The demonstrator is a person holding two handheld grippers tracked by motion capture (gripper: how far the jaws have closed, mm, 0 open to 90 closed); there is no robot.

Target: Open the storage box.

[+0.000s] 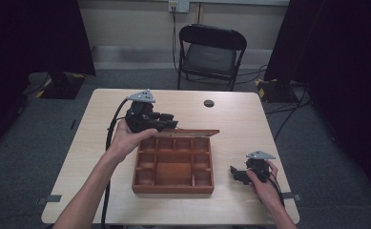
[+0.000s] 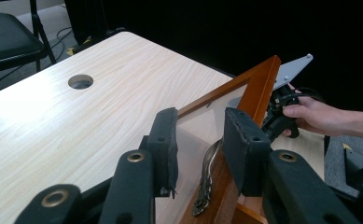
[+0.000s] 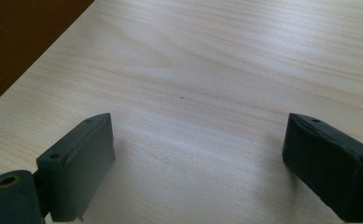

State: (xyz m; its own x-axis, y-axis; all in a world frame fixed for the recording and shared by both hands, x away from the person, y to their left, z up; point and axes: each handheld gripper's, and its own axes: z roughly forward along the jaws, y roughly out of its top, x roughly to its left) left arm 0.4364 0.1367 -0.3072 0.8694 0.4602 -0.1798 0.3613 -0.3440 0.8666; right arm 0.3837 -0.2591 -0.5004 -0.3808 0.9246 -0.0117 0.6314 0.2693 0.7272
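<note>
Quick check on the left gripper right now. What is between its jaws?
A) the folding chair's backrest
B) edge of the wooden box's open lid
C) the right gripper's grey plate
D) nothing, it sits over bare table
B: in the left gripper view the left gripper has its jaws either side of the framed edge of the lid, and the high view puts it at the back of the wooden box.
</note>
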